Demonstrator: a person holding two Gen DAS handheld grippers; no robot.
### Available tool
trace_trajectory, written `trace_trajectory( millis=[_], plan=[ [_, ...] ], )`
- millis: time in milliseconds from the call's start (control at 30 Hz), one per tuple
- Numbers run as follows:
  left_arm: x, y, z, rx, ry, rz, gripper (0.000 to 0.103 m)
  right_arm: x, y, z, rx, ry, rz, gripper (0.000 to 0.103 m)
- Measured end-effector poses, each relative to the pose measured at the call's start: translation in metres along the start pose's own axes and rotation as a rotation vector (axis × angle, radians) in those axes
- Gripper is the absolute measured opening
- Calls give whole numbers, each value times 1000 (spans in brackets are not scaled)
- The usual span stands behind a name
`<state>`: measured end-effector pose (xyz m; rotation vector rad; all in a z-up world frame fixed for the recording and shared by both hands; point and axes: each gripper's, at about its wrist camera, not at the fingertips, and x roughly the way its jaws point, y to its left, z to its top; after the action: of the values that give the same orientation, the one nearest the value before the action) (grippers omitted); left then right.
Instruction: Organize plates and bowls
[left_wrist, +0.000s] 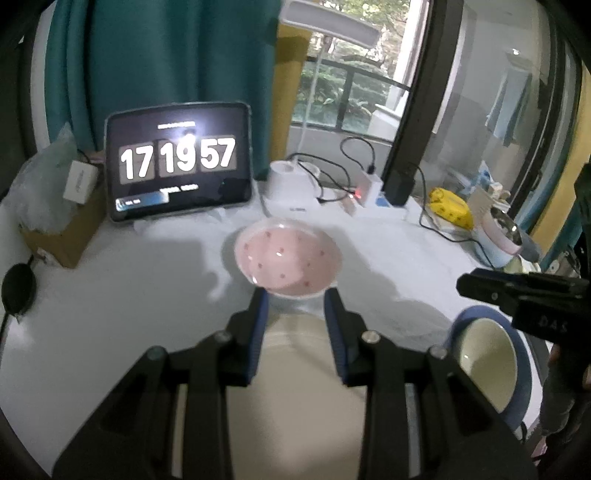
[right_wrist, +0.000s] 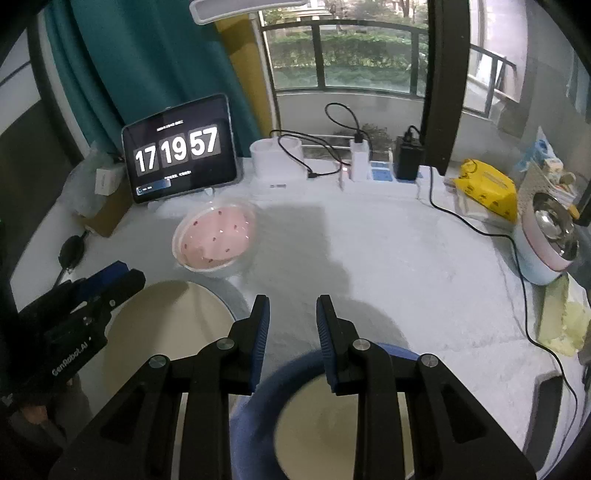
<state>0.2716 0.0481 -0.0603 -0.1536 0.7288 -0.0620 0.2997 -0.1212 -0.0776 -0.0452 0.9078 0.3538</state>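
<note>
A pink bowl (left_wrist: 288, 254) with red dots sits mid-table on the white cloth (left_wrist: 147, 277), inside a clear container; the right wrist view shows the pink bowl (right_wrist: 214, 240) too. My left gripper (left_wrist: 295, 299) hovers over a cream plate (left_wrist: 295, 354), jaws partly open, with nothing between the pads. Its tips (right_wrist: 127, 273) sit by the cream plate's (right_wrist: 166, 325) left edge. My right gripper (right_wrist: 291, 301) hangs above a blue bowl (right_wrist: 332, 413) with a cream inside, pads apart and empty. From the left, the right gripper (left_wrist: 461, 286) reaches over the blue bowl (left_wrist: 487, 362).
A tablet (left_wrist: 177, 162) showing a clock leans at the back. Left of it stands a cardboard box (left_wrist: 62, 236). A white lamp base (left_wrist: 291, 184), chargers and black cables (right_wrist: 517, 295) line the rear. On the right are a yellow packet (right_wrist: 487, 188) and a steel-lined pot (right_wrist: 546, 240).
</note>
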Motion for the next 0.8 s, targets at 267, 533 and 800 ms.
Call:
trace_trajectory(
  millis=[267, 533, 800],
  plan=[
    [26, 34, 16, -54, 55, -36, 33, 25, 11, 17, -5, 30, 3, 28],
    [63, 57, 29, -162, 119, -78, 44, 59, 22, 34, 27, 69, 31, 28],
    [100, 62, 33, -178, 200, -82, 45, 102, 24, 51, 67, 125, 42, 28]
  ],
)
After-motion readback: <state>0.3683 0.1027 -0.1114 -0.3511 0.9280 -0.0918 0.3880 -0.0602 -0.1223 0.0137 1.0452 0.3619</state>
